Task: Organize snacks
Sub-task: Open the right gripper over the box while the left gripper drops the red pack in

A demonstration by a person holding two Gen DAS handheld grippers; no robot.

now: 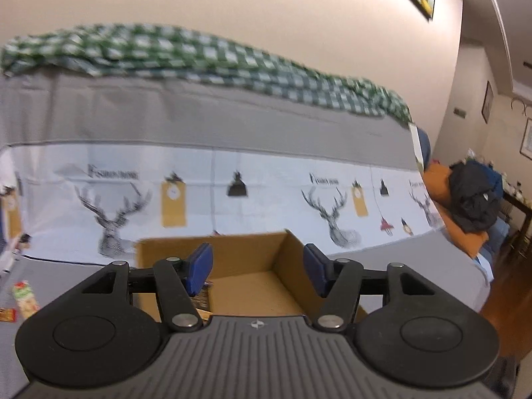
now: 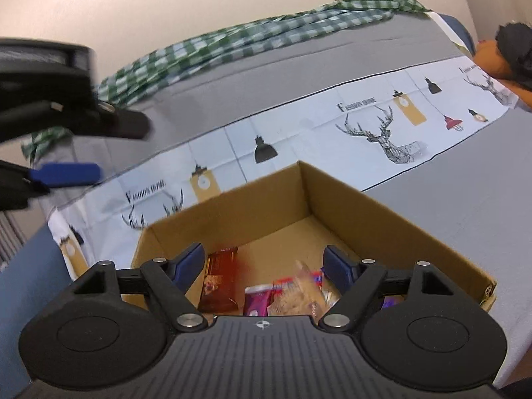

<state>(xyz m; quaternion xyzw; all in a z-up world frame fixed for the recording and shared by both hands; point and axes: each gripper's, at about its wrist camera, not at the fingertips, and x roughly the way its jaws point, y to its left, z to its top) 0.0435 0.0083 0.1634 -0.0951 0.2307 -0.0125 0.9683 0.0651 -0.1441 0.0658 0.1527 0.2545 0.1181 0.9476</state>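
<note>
An open cardboard box (image 2: pixel 332 193) stands on the grey cloth. Inside it lie a brown packet (image 2: pixel 221 279), a magenta packet (image 2: pixel 257 299) and a clear bag of biscuits (image 2: pixel 299 292). A red blur sits beside the brown packet. My right gripper (image 2: pixel 263 266) hangs over the box's near end, open, with nothing between its blue pads. In the left wrist view my left gripper (image 1: pixel 257 269) is also open and empty above the box (image 1: pixel 239 252), with a dark packet (image 1: pixel 202 296) just below its left pad. The left gripper's blue pad (image 2: pixel 66 171) shows at the far left.
A green and red snack packet (image 1: pixel 25 299) and another small one (image 1: pixel 6 314) lie on the cloth left of the box. A white runner with deer prints (image 2: pixel 382 126) crosses behind the box. A green checked cloth (image 1: pixel 199 56) lies along the wall. Dark clothes (image 1: pixel 475 196) are piled at the right.
</note>
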